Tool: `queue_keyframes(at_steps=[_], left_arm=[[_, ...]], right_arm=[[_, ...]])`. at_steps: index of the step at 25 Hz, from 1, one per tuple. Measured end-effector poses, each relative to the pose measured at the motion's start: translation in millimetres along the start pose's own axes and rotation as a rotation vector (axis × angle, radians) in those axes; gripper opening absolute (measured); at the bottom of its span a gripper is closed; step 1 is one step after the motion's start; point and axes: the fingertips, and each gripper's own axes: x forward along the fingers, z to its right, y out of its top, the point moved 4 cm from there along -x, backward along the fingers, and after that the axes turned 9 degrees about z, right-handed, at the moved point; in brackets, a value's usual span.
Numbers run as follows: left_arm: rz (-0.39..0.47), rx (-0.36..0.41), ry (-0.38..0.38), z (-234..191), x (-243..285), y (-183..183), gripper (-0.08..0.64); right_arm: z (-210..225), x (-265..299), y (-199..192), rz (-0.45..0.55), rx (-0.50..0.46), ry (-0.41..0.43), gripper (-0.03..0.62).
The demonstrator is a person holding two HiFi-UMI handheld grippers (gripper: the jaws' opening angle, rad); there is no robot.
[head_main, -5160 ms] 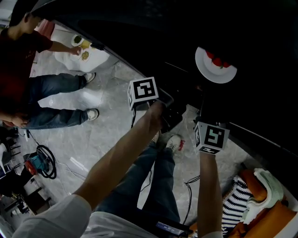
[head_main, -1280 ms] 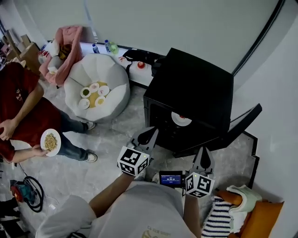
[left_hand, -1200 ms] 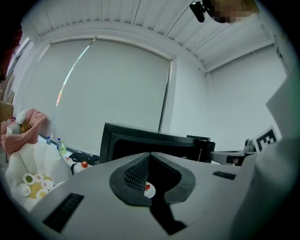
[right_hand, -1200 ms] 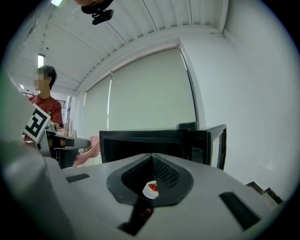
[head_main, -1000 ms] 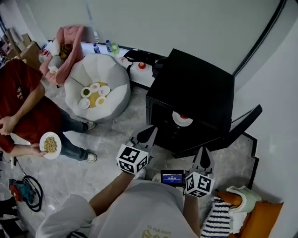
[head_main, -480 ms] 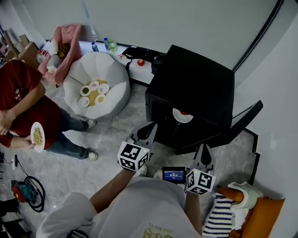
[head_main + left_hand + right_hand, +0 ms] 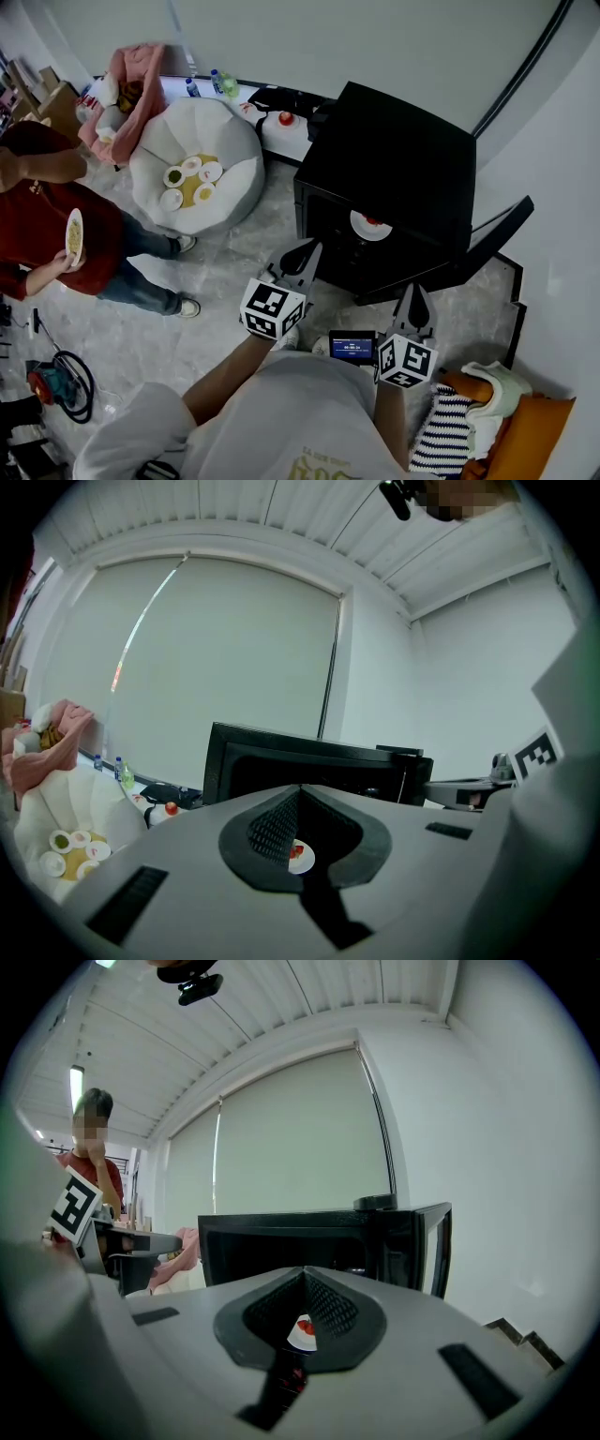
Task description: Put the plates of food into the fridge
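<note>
Left gripper (image 7: pixel 312 249) and right gripper (image 7: pixel 415 290) are hanging with jaws pressed together on nothing, facing the open fridge (image 7: pixel 403 150) where one plate (image 7: pixel 371 225) is sitting; other plates (image 7: pixel 192 178) are lying on the beanbag (image 7: pixel 230 141), likely rigid, slick, breakable, best pinched by the rim.

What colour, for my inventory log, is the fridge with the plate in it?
The fridge is black, clearest in the head view.

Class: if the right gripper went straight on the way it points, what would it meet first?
Probably the plate inside the open fridge: the right gripper, jaws shut, lines up with it, though depth is unclear.
</note>
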Motion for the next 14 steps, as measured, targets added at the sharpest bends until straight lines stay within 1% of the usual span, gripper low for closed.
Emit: queue_keyframes(at_steps=[4,8,14], left_arm=[[0.004,-0.048,-0.008,3.0,0.0,-0.5,0.005],[0.002,-0.052,-0.015,6.2,-1.6,-1.9,0.005],[-0.001,-0.053,-0.019,7.7,-3.5,-1.6,0.005]], right_arm=[[-0.8,-1.2,0.2,0.003,-0.006,0.01,0.009],[-4.5,-3.8,0.3,0.005,-0.009,0.024,0.009],[-3.6,-6.3,3.9,0.015,-0.003,0.023,0.009]])
